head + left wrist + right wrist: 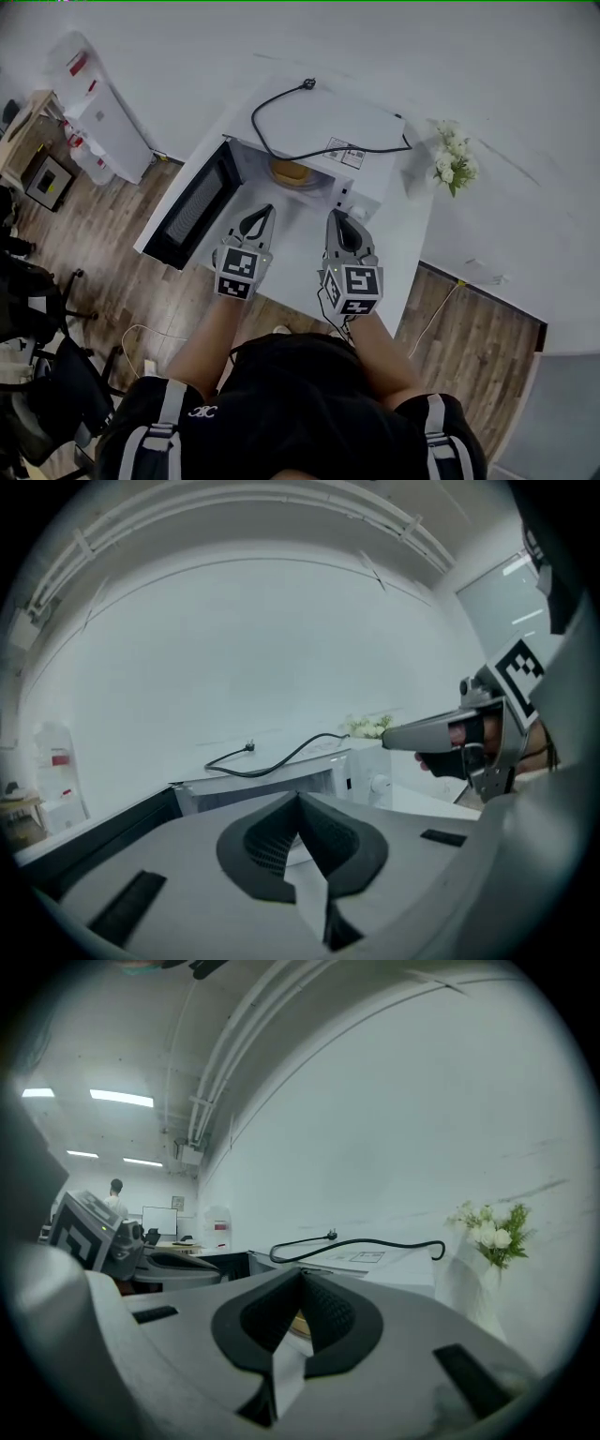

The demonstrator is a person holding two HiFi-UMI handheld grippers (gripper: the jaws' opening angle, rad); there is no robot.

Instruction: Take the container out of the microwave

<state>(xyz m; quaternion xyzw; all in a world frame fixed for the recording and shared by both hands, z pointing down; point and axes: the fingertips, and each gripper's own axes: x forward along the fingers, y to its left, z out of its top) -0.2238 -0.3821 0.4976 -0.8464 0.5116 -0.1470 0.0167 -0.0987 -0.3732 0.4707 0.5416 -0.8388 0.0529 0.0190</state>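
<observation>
A white microwave stands on a white table, its door swung open to the left. Inside the cavity sits a tan, round container; a sliver of it shows between the jaws in the right gripper view. My left gripper hovers just in front of the opening, jaws shut and holding nothing. Beside it, my right gripper points at the cavity's right side, and its jaws meet at the tip with nothing in them. Neither gripper touches the container.
A black power cord lies unplugged on the microwave's top. A small vase of white flowers stands at the table's right. A white cabinet stands to the left on the wooden floor, with office chairs nearer.
</observation>
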